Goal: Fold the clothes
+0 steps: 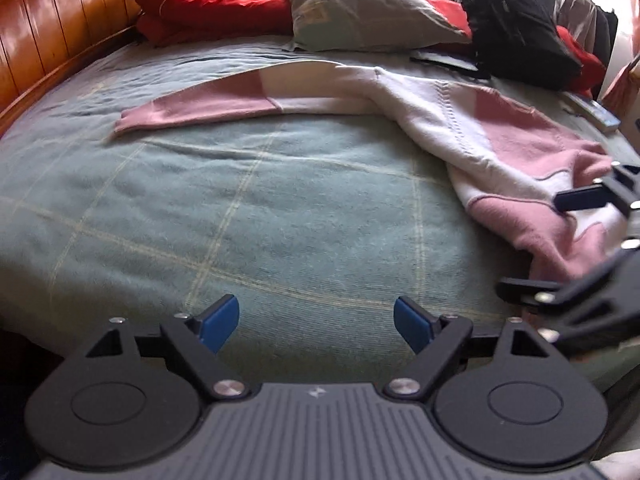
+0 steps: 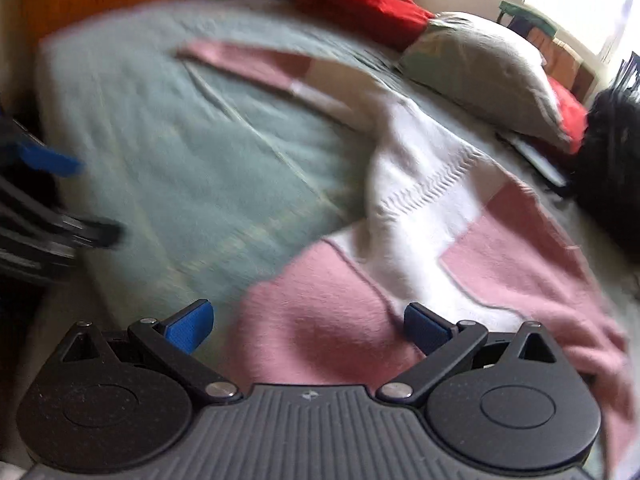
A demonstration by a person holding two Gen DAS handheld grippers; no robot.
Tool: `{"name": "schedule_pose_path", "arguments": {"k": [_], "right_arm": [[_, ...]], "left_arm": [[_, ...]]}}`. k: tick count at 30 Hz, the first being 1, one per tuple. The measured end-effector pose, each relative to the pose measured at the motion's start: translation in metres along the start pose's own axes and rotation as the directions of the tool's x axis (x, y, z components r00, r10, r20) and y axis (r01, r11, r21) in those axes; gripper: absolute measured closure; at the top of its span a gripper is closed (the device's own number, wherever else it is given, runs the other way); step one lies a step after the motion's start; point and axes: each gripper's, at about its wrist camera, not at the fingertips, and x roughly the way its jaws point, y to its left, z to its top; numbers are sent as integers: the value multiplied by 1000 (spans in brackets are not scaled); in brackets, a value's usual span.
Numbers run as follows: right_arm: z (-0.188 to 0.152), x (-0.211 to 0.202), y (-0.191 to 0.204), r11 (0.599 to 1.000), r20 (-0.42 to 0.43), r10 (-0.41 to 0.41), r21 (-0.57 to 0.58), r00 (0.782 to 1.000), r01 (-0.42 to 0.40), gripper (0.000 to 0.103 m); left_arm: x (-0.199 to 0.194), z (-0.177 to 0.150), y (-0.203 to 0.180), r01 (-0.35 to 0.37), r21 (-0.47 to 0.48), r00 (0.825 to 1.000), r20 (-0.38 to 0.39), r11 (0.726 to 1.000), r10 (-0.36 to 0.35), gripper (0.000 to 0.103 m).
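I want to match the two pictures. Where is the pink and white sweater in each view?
Left wrist view: the pink and white sweater lies upper centre to right, one sleeve reaching left.
Right wrist view: the sweater fills the centre and lower right, sleeve running to the upper left.
Shared landmark: the grey pillow lies behind it.

A pink and white sweater lies on the green checked blanket, one sleeve stretched out flat, away from the black backpack. The left gripper hangs over bare blanket on the sweater's near side, blue pads apart, nothing between them. The right gripper reaches the sweater's hem.
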Motion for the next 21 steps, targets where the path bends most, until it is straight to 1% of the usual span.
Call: {"name": "schedule_pose_path", "arguments": {"k": [2, 3, 7, 11, 16, 21], "right_arm": [[-3, 2, -8, 998, -15, -58, -2, 998, 58, 0], [-5, 1, -14, 998, -19, -68, 12, 997, 69, 0], [-13, -11, -52, 987, -10, -135, 91, 991, 135, 0], [-23, -14, -100, 963, -24, -180, 198, 983, 181, 0], [-46, -5, -163, 906, -63, -195, 371, 979, 204, 0], [-75, 11, -216, 832, -143, -205, 495, 968, 249, 0]], "left_arm": [[-2, -2, -1, 31, -4, 999, 9, 1000, -31, 16], [-1, -3, -3, 38, -1, 999, 10, 999, -38, 16], [5, -2, -11, 55, 18, 998, 12, 998, -55, 16], [10, 0, -21, 84, 32, 996, 6, 996, -84, 16], [15, -2, -29, 101, 44, 995, -9, 994, -100, 15], [19, -2, -33, 101, 48, 995, -25, 994, -99, 15]]}}
